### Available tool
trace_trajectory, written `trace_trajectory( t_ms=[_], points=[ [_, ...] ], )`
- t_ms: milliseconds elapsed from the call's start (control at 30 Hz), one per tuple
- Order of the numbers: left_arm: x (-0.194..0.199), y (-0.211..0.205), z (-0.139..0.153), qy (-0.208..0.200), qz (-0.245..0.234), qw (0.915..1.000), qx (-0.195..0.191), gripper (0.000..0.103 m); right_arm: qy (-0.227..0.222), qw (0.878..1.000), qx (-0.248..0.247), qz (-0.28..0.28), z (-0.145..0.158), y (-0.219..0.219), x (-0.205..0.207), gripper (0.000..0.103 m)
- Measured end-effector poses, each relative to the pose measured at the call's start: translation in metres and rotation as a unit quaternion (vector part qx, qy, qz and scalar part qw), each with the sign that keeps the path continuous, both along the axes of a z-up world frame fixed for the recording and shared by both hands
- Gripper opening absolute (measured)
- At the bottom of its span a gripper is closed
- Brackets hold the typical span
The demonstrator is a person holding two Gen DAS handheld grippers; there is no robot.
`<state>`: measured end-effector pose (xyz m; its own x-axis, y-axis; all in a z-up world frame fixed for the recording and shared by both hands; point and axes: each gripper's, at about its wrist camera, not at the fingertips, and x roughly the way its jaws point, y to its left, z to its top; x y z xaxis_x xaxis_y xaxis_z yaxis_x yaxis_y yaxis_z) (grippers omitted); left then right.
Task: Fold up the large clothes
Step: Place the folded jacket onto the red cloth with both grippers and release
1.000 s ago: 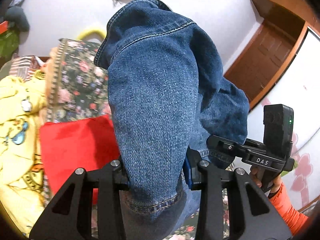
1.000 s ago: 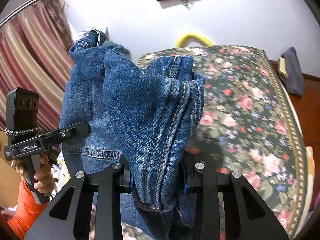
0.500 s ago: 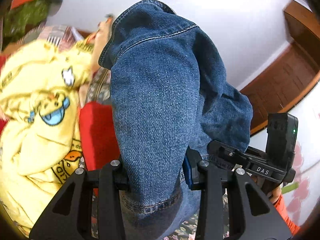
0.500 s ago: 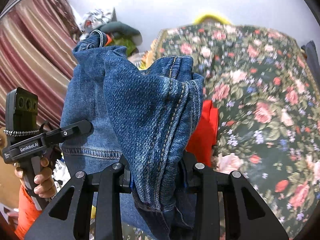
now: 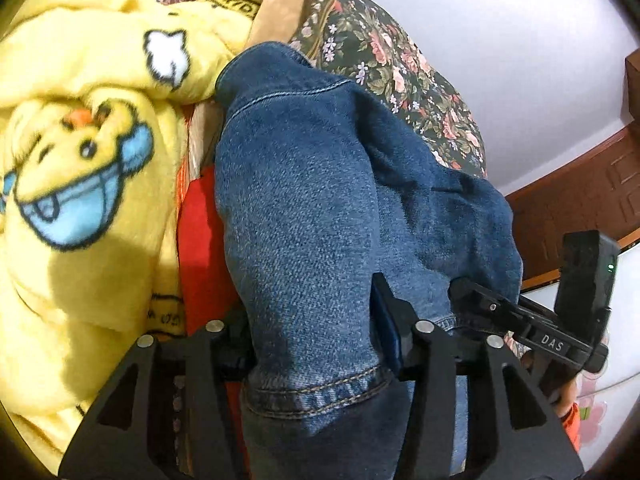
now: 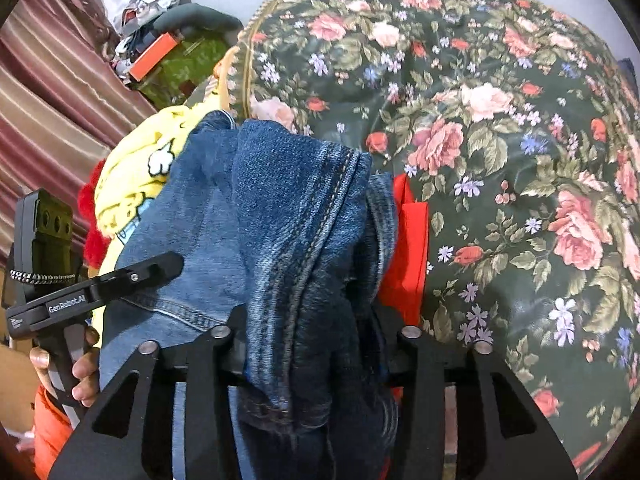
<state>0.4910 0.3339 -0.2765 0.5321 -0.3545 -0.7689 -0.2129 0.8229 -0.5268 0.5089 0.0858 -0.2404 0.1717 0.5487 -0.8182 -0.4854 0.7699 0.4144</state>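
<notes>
With both jaws opening while the jeans (image 5: 304, 208) are bunched between the left hand-held gripper (image 5: 316, 344) and right hand-held gripper (image 6: 312, 344) over the bed (image 6: 500, 140), the fold could get dropped crooked onto the yellow blanket (image 5: 80, 160), tbh.
</notes>
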Motion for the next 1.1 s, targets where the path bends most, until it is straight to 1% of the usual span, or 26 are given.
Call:
trace_trajectory(
  t_ms=[33,100,167,200,233,300,333,367,400,467,533,633,667,700,733,767,800,833,900,933,967,1000,1033,1067,1100],
  points=[
    [-0.004,0.0,0.002,0.0,-0.001,1.0,0.001,0.054,-0.001,1.0,0.002,0.003,0.001,-0.002,-0.001,0.043],
    [-0.012,-0.002,0.007,-0.001,-0.003,1.0,0.007,0.055,-0.006,1.0,-0.001,0.004,0.006,-0.005,-0.002,0.047],
    [-0.022,-0.006,0.02,-0.008,-0.007,0.9993,0.036,0.054,-0.022,1.0,-0.01,0.004,0.014,-0.009,-0.011,0.047],
    [-0.028,-0.01,0.03,-0.013,-0.009,0.9976,0.067,0.054,-0.031,0.999,-0.014,0.004,0.019,-0.01,-0.014,0.047],
    [-0.03,-0.014,0.037,-0.017,-0.011,0.9958,0.089,0.054,-0.042,0.999,-0.018,0.003,0.024,-0.012,-0.018,0.047],
    [-0.041,-0.027,0.058,-0.036,-0.022,0.9859,0.162,0.054,-0.083,0.996,-0.028,0.007,0.04,-0.015,-0.031,0.047],
    [-0.045,-0.029,0.062,-0.043,-0.026,0.9823,0.181,0.054,-0.1,0.994,-0.029,0.007,0.045,-0.015,-0.034,0.047],
    [-0.05,-0.036,0.071,-0.054,-0.033,0.9768,0.204,0.054,-0.126,0.992,-0.03,0.009,0.055,-0.016,-0.043,0.047],
    [-0.055,-0.043,0.08,-0.067,-0.042,0.9726,0.219,0.054,-0.143,0.989,-0.027,0.014,0.062,-0.014,-0.049,0.047],
    [-0.062,-0.051,0.092,-0.086,-0.054,0.9698,0.221,0.055,-0.164,0.986,-0.019,0.033,0.073,-0.008,-0.06,0.047],
    [-0.068,-0.059,0.099,-0.103,-0.063,0.969,0.216,0.055,-0.17,0.983,-0.012,0.06,0.077,0.004,-0.068,0.047],
    [-0.073,-0.07,0.095,-0.108,-0.076,0.9675,0.216,0.055,-0.155,0.983,-0.014,0.094,0.066,0.02,-0.074,0.047],
    [-0.072,-0.073,0.089,-0.102,-0.079,0.9665,0.222,0.055,-0.146,0.984,-0.023,0.1,0.057,0.025,-0.074,0.047],
    [-0.071,-0.074,0.078,-0.085,-0.079,0.9655,0.233,0.055,-0.143,0.984,-0.035,0.102,0.048,0.027,-0.073,0.047],
    [-0.069,-0.074,0.069,-0.069,-0.079,0.9649,0.241,0.055,-0.143,0.983,-0.044,0.103,0.04,0.028,-0.073,0.047],
    [-0.067,-0.076,0.062,-0.061,-0.078,0.9633,0.25,0.054,-0.147,0.982,-0.053,0.104,0.035,0.027,-0.073,0.047],
    [-0.069,-0.076,0.055,-0.058,-0.073,0.9578,0.272,0.055,-0.158,0.98,-0.064,0.105,0.03,0.024,-0.074,0.047],
    [-0.071,-0.078,0.052,-0.059,-0.074,0.9546,0.282,0.055,-0.162,0.979,-0.068,0.108,0.028,0.022,-0.075,0.047],
    [-0.079,-0.083,0.049,-0.071,-0.079,0.9441,0.312,0.056,-0.168,0.976,-0.075,0.121,0.026,0.016,-0.078,0.047],
    [-0.082,-0.085,0.049,-0.072,-0.079,0.9408,0.322,0.059,-0.172,0.974,-0.08,0.127,0.025,0.014,-0.081,0.046],
    [-0.086,-0.089,0.047,-0.07,-0.08,0.9352,0.338,0.062,-0.179,0.971,-0.086,0.133,0.024,0.012,-0.085,0.046],
    [-0.088,-0.09,0.045,-0.068,-0.081,0.9334,0.343,0.062,-0.185,0.968,-0.093,0.139,0.024,0.01,-0.09,0.046],
    [-0.089,-0.09,0.043,-0.067,-0.08,0.9337,0.342,0.062,-0.192,0.966,-0.099,0.142,0.023,0.007,-0.094,0.047],
    [-0.092,-0.088,0.042,-0.065,-0.077,0.937,0.335,0.062,-0.198,0.964,-0.103,0.145,0.025,0.004,-0.097,0.047],
    [-0.094,-0.084,0.042,-0.062,-0.07,0.9422,0.322,0.063,-0.205,0.962,-0.108,0.145,0.026,0.002,-0.102,0.047]
  ],
)
